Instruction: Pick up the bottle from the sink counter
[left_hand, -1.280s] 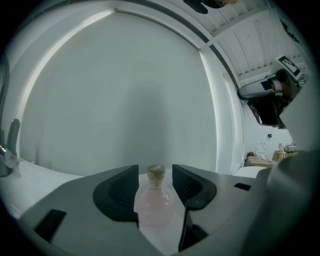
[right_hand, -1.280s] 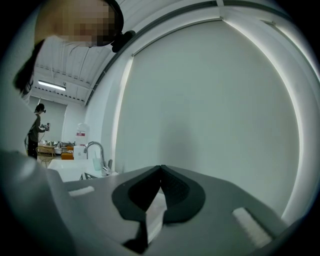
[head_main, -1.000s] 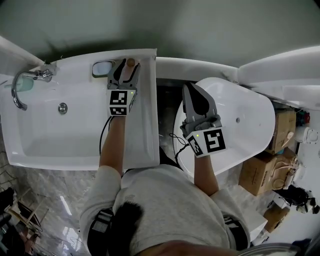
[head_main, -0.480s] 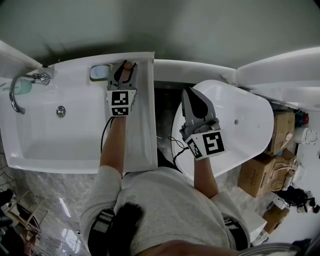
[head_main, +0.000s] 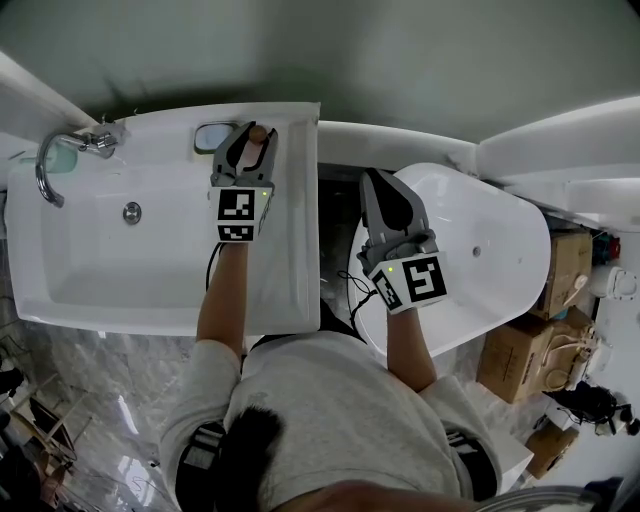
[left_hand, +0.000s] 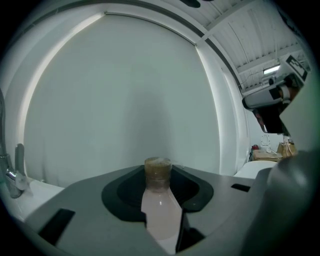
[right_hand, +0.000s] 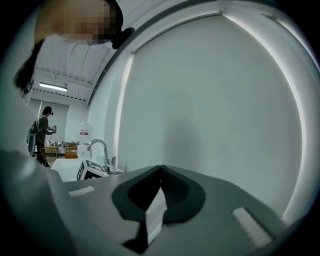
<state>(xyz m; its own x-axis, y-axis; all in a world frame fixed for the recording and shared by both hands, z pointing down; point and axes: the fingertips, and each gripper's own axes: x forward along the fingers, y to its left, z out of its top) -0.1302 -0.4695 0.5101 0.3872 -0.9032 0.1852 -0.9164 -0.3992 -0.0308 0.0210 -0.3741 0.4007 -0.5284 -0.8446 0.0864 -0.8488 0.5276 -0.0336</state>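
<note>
Bottle (head_main: 258, 131) first: pale pink with a brownish cap, it stands upright at the back right corner of the sink counter (head_main: 292, 230), close to the grey wall. Whether its base touches the counter cannot be told.

At the far left of the head view, a chrome faucet (head_main: 48, 165) curves over the white sink (head_main: 60, 290), whose drain (head_main: 131, 211) lies in the basin. Just right of that, on the back rim, sits a small rectangular dish (head_main: 213, 137). Beside the dish comes the left gripper (head_main: 250, 148), its jaws narrowed onto the bottle. In the left gripper view the pink body (left_hand: 161, 207) fills the gap between them, and the cap rises above the tips.

Across a dark gap, the right gripper (head_main: 380, 185) hangs over the near end of a white bathtub (head_main: 500, 240). Its jaws are drawn together with nothing between them, and in the right gripper view the tips meet at a point (right_hand: 160, 170). At the far right, cardboard boxes (head_main: 535, 345) stand on the floor beside the tub.
</note>
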